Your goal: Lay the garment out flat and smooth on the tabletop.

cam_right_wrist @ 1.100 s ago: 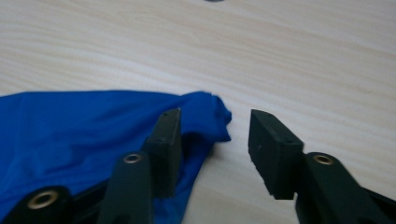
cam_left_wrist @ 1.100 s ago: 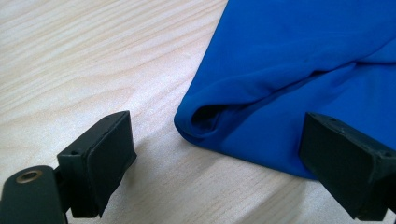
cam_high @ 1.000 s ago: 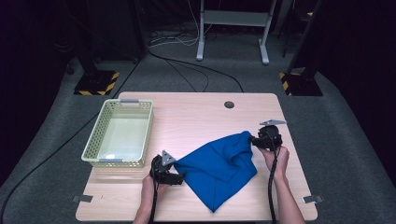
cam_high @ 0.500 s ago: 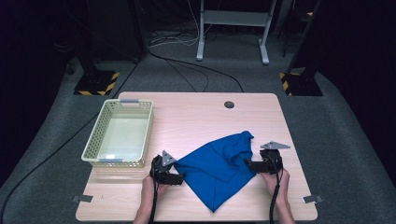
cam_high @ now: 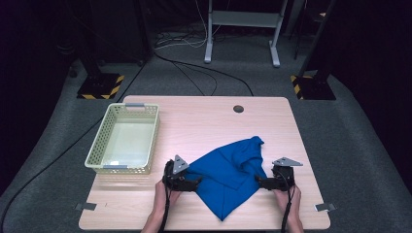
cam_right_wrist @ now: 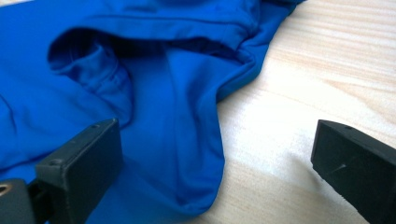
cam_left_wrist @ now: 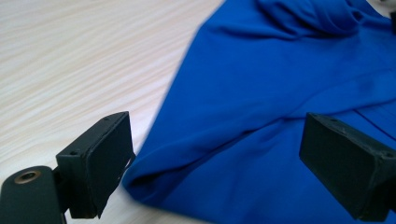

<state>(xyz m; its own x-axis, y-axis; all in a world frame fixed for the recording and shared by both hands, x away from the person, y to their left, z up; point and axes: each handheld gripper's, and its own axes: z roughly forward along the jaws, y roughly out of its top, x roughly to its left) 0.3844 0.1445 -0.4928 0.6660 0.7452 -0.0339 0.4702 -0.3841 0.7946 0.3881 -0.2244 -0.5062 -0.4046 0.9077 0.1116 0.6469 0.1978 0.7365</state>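
Note:
A blue cloth (cam_high: 228, 172) lies crumpled on the wooden table (cam_high: 194, 121), near its front edge. My left gripper (cam_high: 196, 183) rests low at the cloth's left edge, jaws open. In the left gripper view that folded edge of the cloth (cam_left_wrist: 261, 84) lies between the spread jaws of the left gripper (cam_left_wrist: 215, 163), unpinched. My right gripper (cam_high: 259, 182) sits at the cloth's right edge. Its jaws have just been opening and stand wide. In the right gripper view a lobe of the cloth (cam_right_wrist: 154, 116) lies between the jaws of the right gripper (cam_right_wrist: 215, 163), and neither pad presses on it.
A pale green mesh basket (cam_high: 99, 150) stands at the table's left, just behind my left hand. A round cable hole (cam_high: 238, 108) sits near the far edge. Beyond the table are dark floor, cables and stand legs (cam_high: 242, 34).
The right gripper came down and toward the near edge, and its jaws let go of the cloth's right corner, which now lies on the table. The left gripper stayed put.

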